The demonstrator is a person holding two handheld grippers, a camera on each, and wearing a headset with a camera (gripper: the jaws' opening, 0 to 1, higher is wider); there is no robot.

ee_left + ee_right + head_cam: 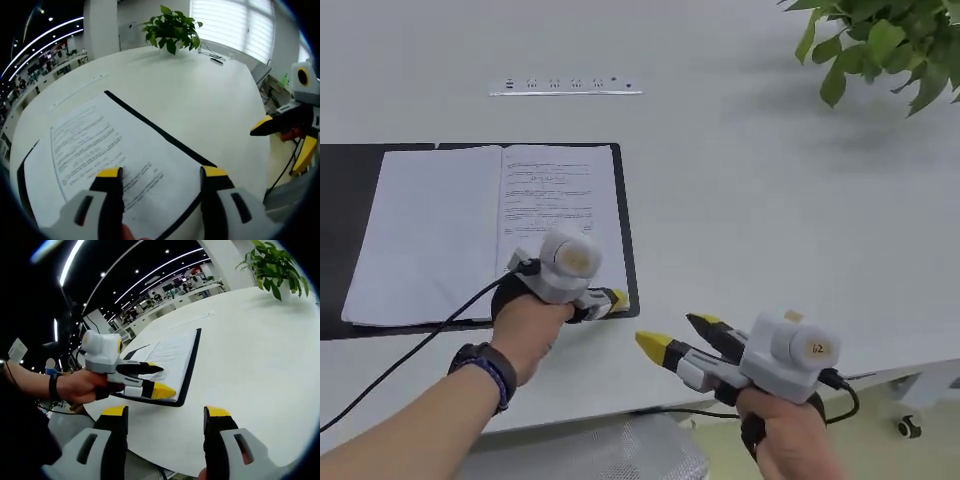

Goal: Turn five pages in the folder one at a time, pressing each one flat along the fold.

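Note:
A black folder [338, 170] lies open on the white table, with a blank left page [430, 235] and a printed right page [555, 195]. My left gripper [605, 303] is open over the folder's near right corner. Its jaws straddle the printed page [100, 145] near the folder's black edge [165, 136], gripping nothing. My right gripper [678, 332] hovers open over bare table to the right of the folder, near the front edge, holding nothing. The right gripper view has the folder [191, 362] and the left gripper [150, 380] ahead of its own jaws [166, 411].
A potted plant [890, 45] stands at the table's far right corner. A socket strip [565, 87] is set into the table beyond the folder. The table's front edge runs just under both hands, and a chair [610, 450] sits below it.

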